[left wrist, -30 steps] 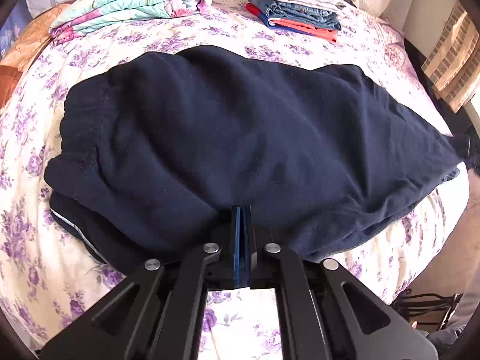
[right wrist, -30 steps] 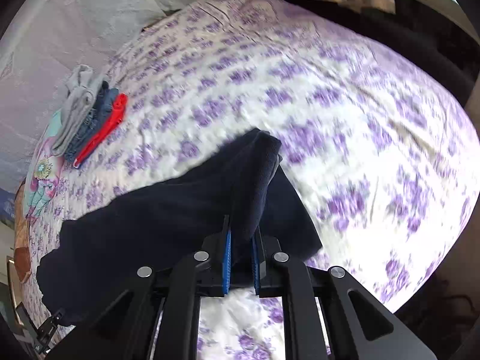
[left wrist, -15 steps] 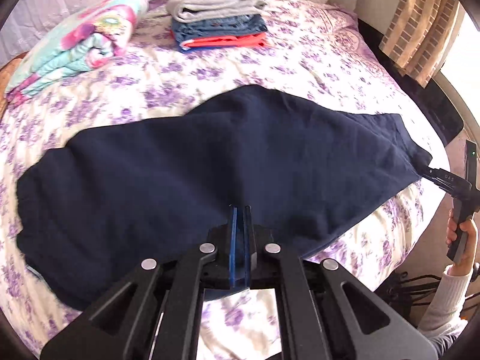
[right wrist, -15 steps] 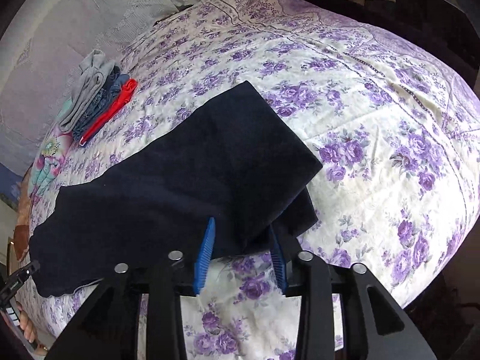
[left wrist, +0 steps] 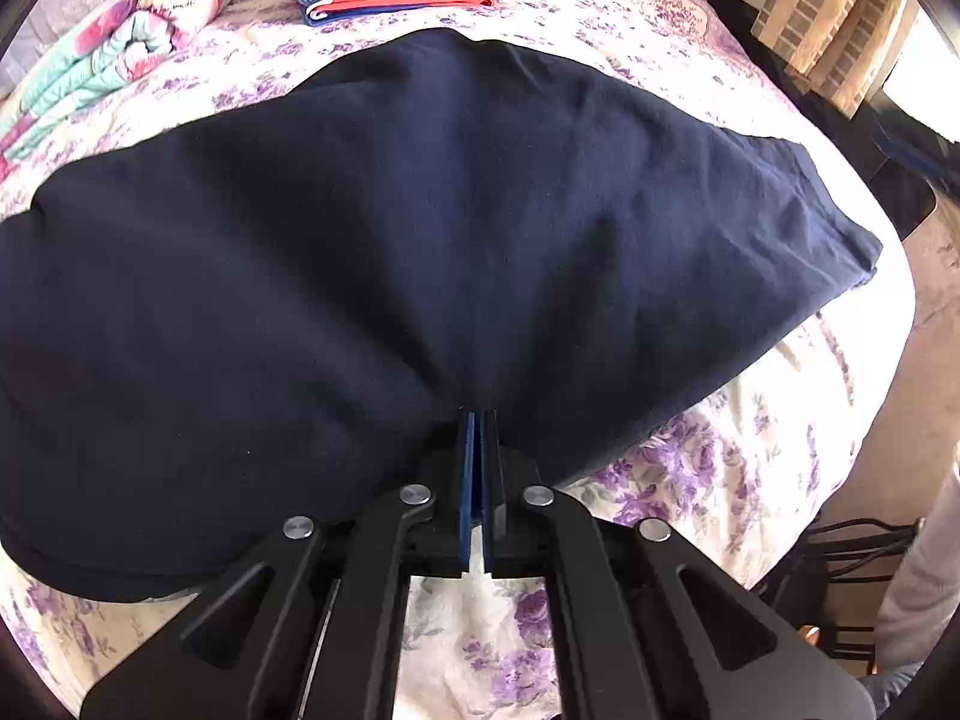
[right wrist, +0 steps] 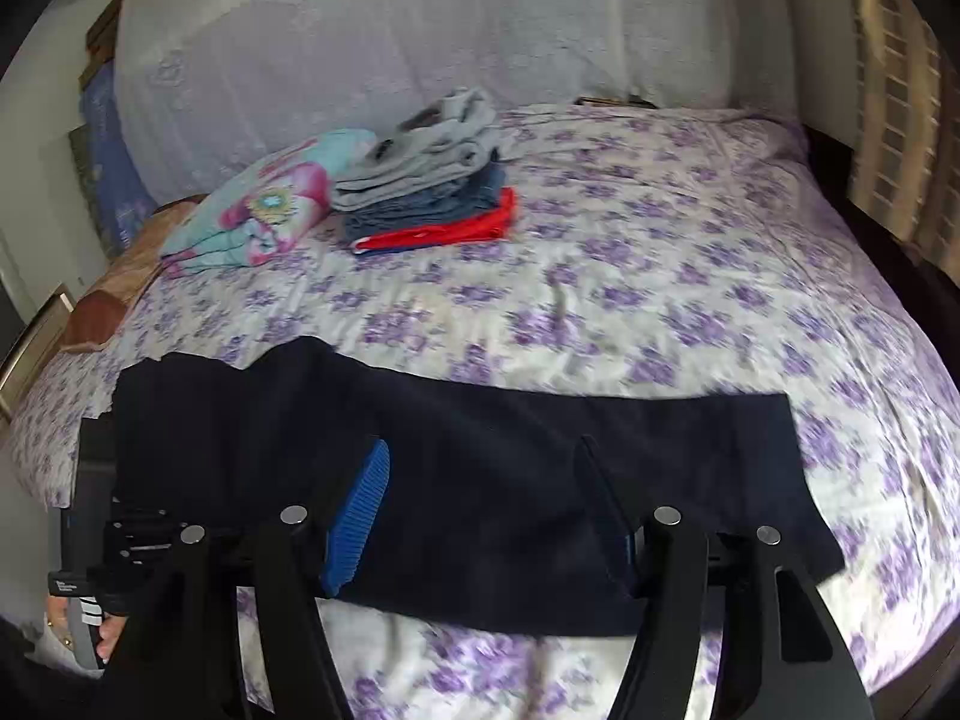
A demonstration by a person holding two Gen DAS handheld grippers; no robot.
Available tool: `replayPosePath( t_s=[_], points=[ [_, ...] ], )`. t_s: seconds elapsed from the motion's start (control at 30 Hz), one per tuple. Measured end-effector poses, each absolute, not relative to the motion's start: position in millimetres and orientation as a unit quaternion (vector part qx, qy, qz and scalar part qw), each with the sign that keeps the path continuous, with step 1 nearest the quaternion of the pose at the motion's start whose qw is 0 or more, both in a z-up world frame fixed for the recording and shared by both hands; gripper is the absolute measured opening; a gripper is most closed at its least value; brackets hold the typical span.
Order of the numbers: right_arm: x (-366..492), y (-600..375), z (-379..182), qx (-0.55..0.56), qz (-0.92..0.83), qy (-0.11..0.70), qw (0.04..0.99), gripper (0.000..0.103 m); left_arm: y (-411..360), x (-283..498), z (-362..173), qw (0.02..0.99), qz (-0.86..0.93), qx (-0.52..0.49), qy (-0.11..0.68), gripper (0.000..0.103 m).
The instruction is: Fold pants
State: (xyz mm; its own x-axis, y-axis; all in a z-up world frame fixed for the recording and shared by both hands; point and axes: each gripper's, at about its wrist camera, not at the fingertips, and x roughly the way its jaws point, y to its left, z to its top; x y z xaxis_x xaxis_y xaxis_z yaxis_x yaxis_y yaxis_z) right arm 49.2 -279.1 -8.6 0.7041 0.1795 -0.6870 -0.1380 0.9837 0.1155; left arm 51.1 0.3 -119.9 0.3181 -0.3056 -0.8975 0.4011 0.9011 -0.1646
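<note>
- The navy pants (left wrist: pixel 456 228) lie spread flat across the near part of the bed (left wrist: pixel 690 480), a long dark band running from side to side over the purple-flowered bedspread.
- The left tool (left wrist: pixel 478 420) is clamped tight on the near edge of the pants; its blue pads press together with the cloth bunched and puckered between them.
- In the right wrist view, the right tool (right wrist: pixel 480 504) hangs over the pants (right wrist: pixel 510 480) with its jaws spread wide. They have just been opening, and nothing is pinched between them; the cloth lies flat below.
- One blue ribbed pad (right wrist: pixel 357 516) of the right tool shows clearly on its left finger; the other finger is seen edge-on.
- At the far side of the bed sits a stack of folded clothes (right wrist: pixel 432 180): grey on top, denim in the middle, red at the bottom, well apart from the pants.
- Just beside that stack lies a folded floral blanket (right wrist: pixel 264 210) in teal and pink.
- A hand (right wrist: pixel 78 630) gripping a tool handle shows at the lower left edge of the right wrist view.
- A light sleeve (left wrist: pixel 924 588) shows at the right edge of the left wrist view.
</note>
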Motion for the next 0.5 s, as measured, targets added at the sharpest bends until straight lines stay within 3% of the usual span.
replayPosePath(
  t_s=[0.23,0.5],
  points=[
    [172.2,-166.7,-28.3,-0.042,0.192,0.453,0.870,0.064,12.1,47.6,-119.1,0.812,-0.220,0.039,0.540,0.000],
    [234.8,-132.7,-65.4,-0.040,0.243,0.514,0.822,0.064,29.7,55.7,-122.1,0.788,-0.259,0.004,0.559,0.001]
  ],
)
